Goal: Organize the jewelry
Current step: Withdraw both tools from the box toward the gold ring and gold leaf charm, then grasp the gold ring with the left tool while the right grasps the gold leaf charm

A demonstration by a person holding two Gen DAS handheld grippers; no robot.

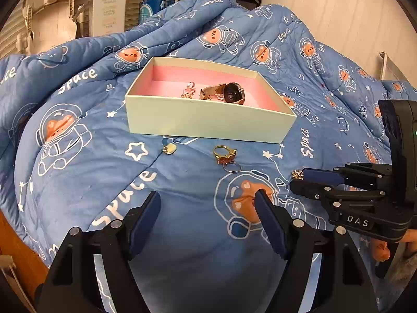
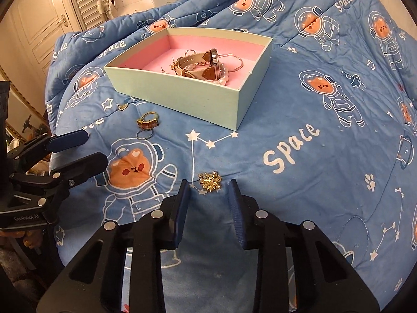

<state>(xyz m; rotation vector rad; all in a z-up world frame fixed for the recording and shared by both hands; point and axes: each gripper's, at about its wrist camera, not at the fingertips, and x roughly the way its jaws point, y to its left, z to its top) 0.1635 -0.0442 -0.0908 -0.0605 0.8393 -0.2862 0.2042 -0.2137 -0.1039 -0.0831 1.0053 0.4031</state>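
Note:
A pale green box with pink lining (image 1: 206,120) (image 2: 182,96) sits on the blue quilt and holds a watch (image 1: 226,94) (image 2: 206,65), a bangle, pearls and small pieces. In front of it lie a gold ring (image 1: 224,154) (image 2: 147,121), a thin silver ring (image 1: 232,168) (image 2: 143,134) and a small heart stud (image 1: 169,148) (image 2: 122,106). A gold brooch (image 2: 210,181) (image 1: 297,174) lies just ahead of my open right gripper (image 2: 208,190), between its fingertips' line. My left gripper (image 1: 208,200) is open and empty, short of the rings.
The blue space-bear quilt (image 2: 299,143) is bunched up behind the box. A wardrobe door and louvred panel (image 2: 39,20) stand at the far left. A white carton (image 1: 109,2) and shelving stand beyond the bed.

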